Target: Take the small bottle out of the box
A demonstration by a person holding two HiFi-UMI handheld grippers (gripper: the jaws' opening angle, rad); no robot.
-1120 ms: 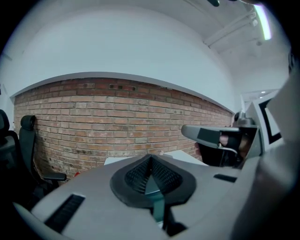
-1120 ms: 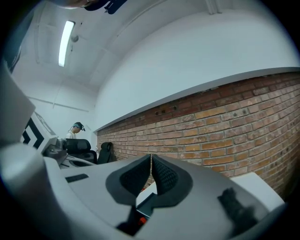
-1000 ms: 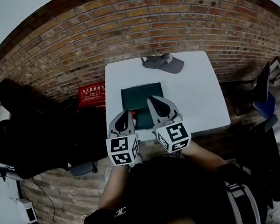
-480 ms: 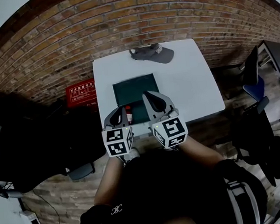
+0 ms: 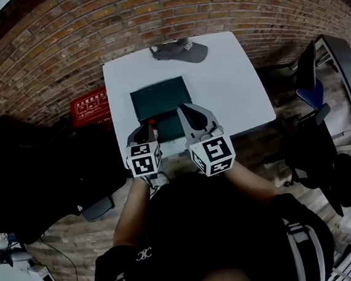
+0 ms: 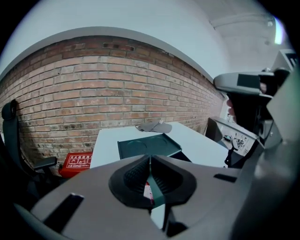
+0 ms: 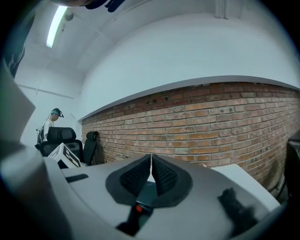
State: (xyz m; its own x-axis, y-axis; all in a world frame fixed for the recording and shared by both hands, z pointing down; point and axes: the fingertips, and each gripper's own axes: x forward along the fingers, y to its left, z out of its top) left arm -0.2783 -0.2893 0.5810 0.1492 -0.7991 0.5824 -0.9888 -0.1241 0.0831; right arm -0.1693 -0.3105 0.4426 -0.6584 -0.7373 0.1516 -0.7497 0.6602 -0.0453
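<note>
A dark green box stands on the white table with its lid laid open behind it. The small dark bottle with a red cap stands at the box's near left side. My left gripper is shut and empty, its tips right beside the bottle. In the left gripper view the bottle's label shows just below the shut left gripper. My right gripper is shut and empty over the box's middle. The right gripper view has the bottle beneath the right gripper.
A grey cap lies at the table's far edge. A red case sits on the floor left of the table, by the brick wall. Black office chairs stand at the left and a blue chair at the right.
The head view has swung, so the table now sits higher and further left. Both grippers stayed shut near the box's near edge; the left one now almost hides the bottle.
</note>
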